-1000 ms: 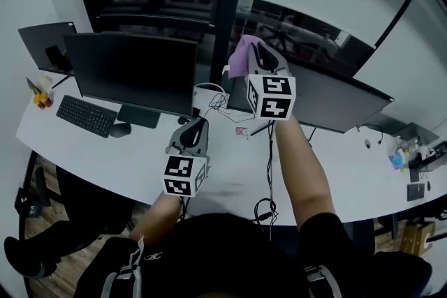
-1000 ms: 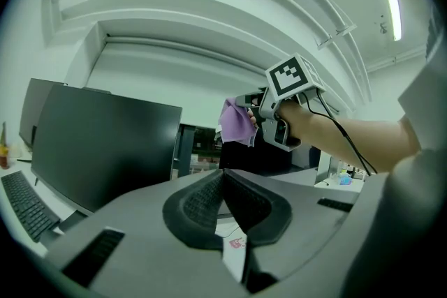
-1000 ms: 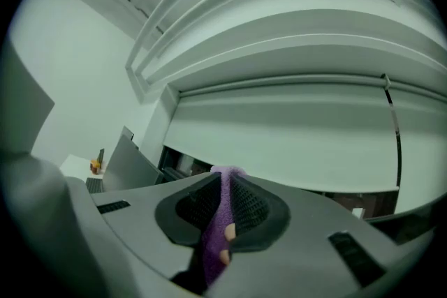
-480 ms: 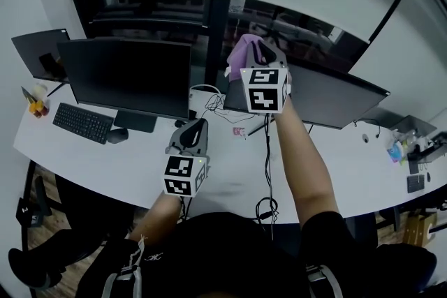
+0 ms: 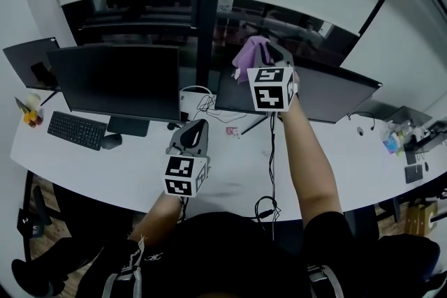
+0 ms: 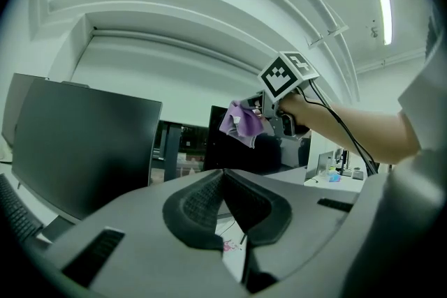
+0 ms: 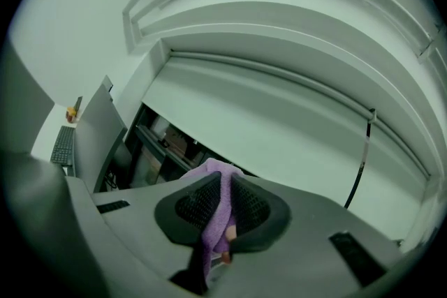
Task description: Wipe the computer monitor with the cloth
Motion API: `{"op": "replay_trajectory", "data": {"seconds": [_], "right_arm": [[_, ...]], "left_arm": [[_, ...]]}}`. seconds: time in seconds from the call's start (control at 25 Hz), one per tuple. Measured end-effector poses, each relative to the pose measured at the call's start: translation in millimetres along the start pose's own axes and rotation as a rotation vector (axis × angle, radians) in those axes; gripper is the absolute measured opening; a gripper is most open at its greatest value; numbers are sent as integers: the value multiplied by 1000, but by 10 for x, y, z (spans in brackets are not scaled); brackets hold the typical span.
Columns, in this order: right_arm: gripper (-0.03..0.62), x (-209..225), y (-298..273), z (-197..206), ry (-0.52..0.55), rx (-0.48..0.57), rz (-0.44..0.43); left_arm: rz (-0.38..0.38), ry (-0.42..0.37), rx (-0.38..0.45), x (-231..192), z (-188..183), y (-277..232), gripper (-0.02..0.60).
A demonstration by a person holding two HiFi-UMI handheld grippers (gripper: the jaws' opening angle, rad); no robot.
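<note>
Purple cloth up by the top left corner of the wide monitor, clamped in the right gripper
The screen runs rightward along the desk's back edge; the left gripper, jaws together and empty, hangs near the front edge, well apart

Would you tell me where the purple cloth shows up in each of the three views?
Head view: the cloth is upper centre, held by the right gripper.
Left gripper view: the cloth is at centre, above the jaws.
Right gripper view: the cloth is low centre, pinched between the jaws.
Shared landmark: the left monitor, at the left in all three.
</note>
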State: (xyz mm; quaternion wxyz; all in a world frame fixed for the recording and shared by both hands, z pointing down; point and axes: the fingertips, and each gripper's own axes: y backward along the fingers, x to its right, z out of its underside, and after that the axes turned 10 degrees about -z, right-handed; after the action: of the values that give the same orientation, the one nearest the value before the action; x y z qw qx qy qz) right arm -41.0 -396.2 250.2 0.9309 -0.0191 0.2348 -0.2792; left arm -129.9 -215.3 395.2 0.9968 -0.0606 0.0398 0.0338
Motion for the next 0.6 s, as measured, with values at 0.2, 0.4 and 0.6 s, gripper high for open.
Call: {"op": "replay_trajectory", "data": {"seconds": [0.2,0.4,0.6], "right_arm": [[60,227,118,157,-1,-27,37],[60,484,230,301,-5,-46,69],[60,746,350,471,-2,-72,97]], "left_arm": [[21,-1,-2,149,16,-21,14],[42,-5,-1,327,16,-63,12],[61,-17,-3,498,16,-96,14]]}}
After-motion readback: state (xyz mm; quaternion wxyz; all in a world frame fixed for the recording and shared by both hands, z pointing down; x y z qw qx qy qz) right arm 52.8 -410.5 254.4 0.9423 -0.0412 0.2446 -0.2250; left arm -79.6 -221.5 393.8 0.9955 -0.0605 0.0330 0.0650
